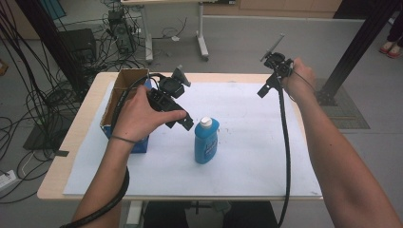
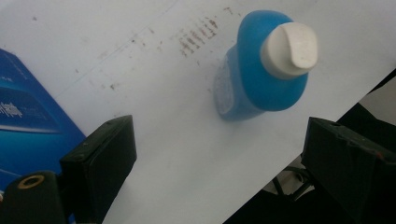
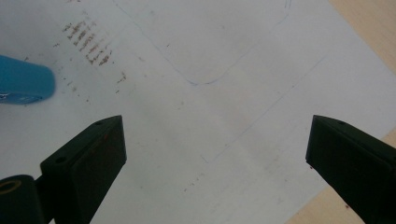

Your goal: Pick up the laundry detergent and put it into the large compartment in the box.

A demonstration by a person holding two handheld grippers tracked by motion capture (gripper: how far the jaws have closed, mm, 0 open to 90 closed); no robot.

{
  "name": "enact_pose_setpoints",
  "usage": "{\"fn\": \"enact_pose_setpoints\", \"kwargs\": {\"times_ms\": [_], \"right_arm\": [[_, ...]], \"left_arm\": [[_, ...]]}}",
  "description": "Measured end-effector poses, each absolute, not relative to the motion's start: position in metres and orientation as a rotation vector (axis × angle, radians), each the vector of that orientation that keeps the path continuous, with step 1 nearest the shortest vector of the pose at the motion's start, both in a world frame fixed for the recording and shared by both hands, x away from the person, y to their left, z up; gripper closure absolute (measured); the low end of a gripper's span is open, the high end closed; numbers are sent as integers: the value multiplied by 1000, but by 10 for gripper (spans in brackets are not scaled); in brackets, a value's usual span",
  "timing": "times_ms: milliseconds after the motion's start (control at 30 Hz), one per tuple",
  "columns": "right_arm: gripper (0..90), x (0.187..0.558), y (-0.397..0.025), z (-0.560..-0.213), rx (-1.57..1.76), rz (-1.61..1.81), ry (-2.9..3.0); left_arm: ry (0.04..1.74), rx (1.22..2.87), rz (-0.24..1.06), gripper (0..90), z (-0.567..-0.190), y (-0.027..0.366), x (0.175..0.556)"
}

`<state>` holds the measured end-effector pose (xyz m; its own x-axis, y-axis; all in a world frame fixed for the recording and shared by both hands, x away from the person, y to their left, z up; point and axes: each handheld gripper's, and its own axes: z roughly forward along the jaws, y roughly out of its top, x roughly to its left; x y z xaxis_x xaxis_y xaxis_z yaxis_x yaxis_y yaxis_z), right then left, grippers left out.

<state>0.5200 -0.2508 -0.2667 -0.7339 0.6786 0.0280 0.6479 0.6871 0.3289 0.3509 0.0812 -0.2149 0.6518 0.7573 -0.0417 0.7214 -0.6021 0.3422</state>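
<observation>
reaching toward the blue bottle [image 1: 206,140] looks like the step in hand: the left tool [image 1: 177,115] hangs just beside its white cap [image 1: 206,122], jaws spread wide with nothing between them. the bottle stands upright near the middle of the white sheet [image 1: 247,156] that covers the bench [image 1: 78,142], with the open cardboard box [image 1: 124,90] well off to its left. the right tool [image 1: 269,85] is held high over the far right side of the sheet, well apart from the bottle, its jaws also wide apart and empty. next, i judge, the left tool must drop and line its jaws up either side of the bottle's body before closing, taking care not to tip it. the left gripper view shows the cap's slanted top and the bottle's label face, plus brown smudges on the sheet, which the high view barely resolves. the right gripper view shows faint pencil outlines on the sheet and one end of the bottle at its left edge.
</observation>
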Motion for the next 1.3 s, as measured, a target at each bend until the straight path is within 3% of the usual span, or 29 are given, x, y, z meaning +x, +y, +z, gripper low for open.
{"fn": "enact_pose_setpoints", "kwargs": {"times_ms": [600, 1300], "right_arm": [[46, 519, -251, -266, 1103, 487, 2796], [46, 518, -252, -265, 1104, 483, 2797]], "left_arm": [[1109, 2562, 140, 98, -203, 58, 343], [1095, 2566, 120, 84, -217, 36, 350]]}}
